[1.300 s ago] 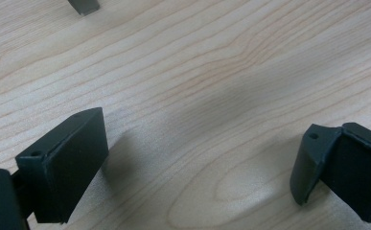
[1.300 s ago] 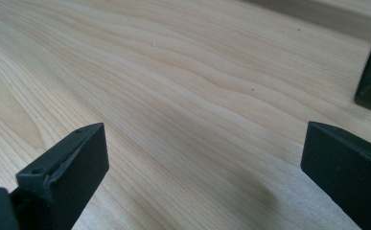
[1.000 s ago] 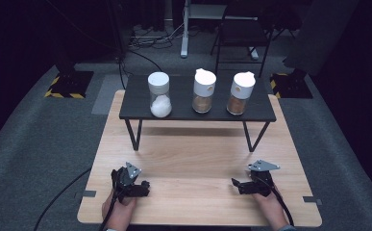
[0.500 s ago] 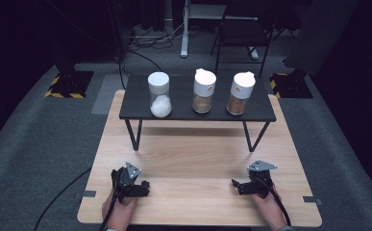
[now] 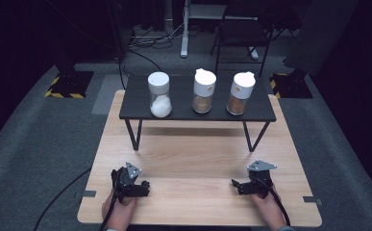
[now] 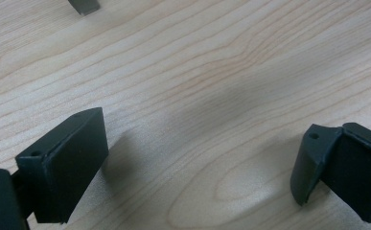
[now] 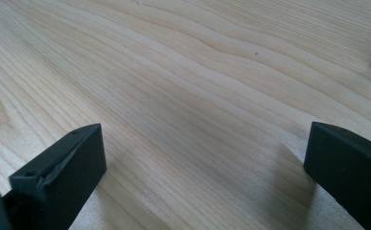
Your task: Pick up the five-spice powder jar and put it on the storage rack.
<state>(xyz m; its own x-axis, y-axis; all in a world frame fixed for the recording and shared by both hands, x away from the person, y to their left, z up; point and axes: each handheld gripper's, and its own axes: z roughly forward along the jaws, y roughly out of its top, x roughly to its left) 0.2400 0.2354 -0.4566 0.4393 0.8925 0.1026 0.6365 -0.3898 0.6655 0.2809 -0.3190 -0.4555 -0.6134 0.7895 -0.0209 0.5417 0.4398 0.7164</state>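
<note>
At the near edge of the wooden counter [image 5: 198,159], two hands come in from below, each low on the boards and wrapped around a hand-held gripper. The left hand [image 5: 118,207] holds the left hand-held gripper [image 5: 142,187] with its nose turned inward toward the middle of the counter. In the left gripper view its two black jaws stand wide apart over bare wood, nothing between them. The right hand [image 5: 265,204] holds the right hand-held gripper [image 5: 236,186] mirrored, also pointing inward, a grey three-cornered plate on its top. Its jaws have just been opening and now stand at their widest, with only wood grain between them in the right gripper view. The two hand-held grippers are well apart from each other, one near each front corner.

Farther back, a low black shelf [image 5: 183,113] on thin legs stands across the counter. On it, three jars stand upright in a row, each with a white lid: one jar of white powder [image 5: 159,95] at the left, one middle jar with brown contents [image 5: 204,91], and one right jar with brown contents [image 5: 241,94]. All three are well away from both hand-held grippers.

Beyond the counter lies grey carpet, with dark stands and cables.
</note>
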